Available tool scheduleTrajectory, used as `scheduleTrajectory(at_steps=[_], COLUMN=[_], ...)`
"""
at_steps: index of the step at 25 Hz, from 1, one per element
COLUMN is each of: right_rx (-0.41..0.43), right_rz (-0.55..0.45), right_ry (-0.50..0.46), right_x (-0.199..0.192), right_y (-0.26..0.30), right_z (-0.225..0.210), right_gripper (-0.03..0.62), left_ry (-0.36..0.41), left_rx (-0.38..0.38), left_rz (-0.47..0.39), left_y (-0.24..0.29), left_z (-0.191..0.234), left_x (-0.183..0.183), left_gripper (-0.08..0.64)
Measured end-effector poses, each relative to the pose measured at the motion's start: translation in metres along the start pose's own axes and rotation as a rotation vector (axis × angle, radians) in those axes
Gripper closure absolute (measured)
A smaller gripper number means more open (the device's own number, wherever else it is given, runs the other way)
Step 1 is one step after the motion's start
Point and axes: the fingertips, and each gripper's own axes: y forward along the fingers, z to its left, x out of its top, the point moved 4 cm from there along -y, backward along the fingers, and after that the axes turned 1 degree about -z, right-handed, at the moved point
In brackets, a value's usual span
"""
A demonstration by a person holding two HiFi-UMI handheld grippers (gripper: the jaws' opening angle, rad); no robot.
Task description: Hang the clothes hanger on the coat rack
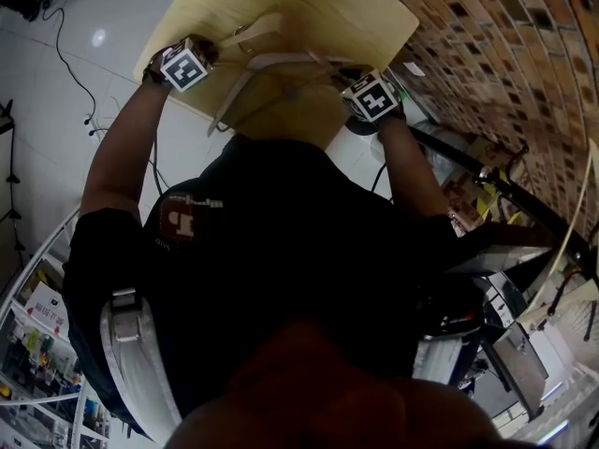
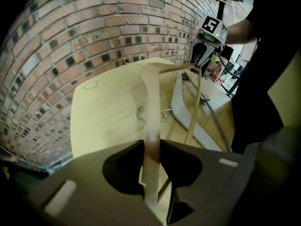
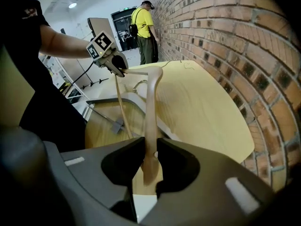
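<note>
Jaws of the left gripper (image 2: 153,173) are clamped on one end of a pale wooden clothes hanger (image 2: 151,93). The jaws of the right gripper (image 3: 150,161) are clamped on its other end. The hanger spans the gap between the two grippers, held over a pale yellow surface (image 2: 103,112) with rounded corners. From each gripper view, one arm of the hanger rises from the jaws to a curved peak, then runs across to the opposite gripper. A thin wooden bar joins the two ends below.

From the head view, the person's bare forearms reach forward, and both grippers point steeply down near the surface's near edge. A small metal hook (image 2: 141,114) shows below the hanger; whether it belongs to the hanger is unclear. A red brick wall (image 2: 84,36) stands behind the surface. Far off beside that wall stands a person in a yellow shirt (image 3: 146,27).
</note>
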Motion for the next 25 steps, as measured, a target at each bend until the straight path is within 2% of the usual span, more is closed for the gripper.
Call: scheduleTrajectory(at_steps=[3,7,11,16,21,25], right_rx=[-0.030,-0.083,-0.159,-0.246,-0.408,-0.535], right_rz=[-0.045,-0.086,-0.108,-0.118,-0.145,-0.171], right_ry=[-0.013,-0.015,-0.004,0.031,0.063,0.077], right_x=[0.011,0.023,0.026,0.027,0.016,-0.006], right_y=[-0.024,-0.064,-0.095,-0.135,-0.201,-0.267], right_z=[-0.001,0.001,-0.002,0.004,0.001,0.008], right_gripper=[0.491,0.491,0.491,0.491,0.491,0.491], left_ry=[0.013,0.070,0.129,0.197,0.301,0.387], left_rx=[0.031,0.095,0.111,0.133,0.163,0.199], left_rz=[-0.014,-0.088,-0.101,-0.155,-0.254,-0.329], left_y=[-0.024,-0.062,-0.086,-0.109,-0.136,-0.170], left_z=[0.004,0.013,0.019,0.022,0.019,-0.005], left_x=[0.012,0.046,0.069,0.104,0.169,0.227], left_gripper=[0.463,0.463,0.463,0.463,0.463,0.463])
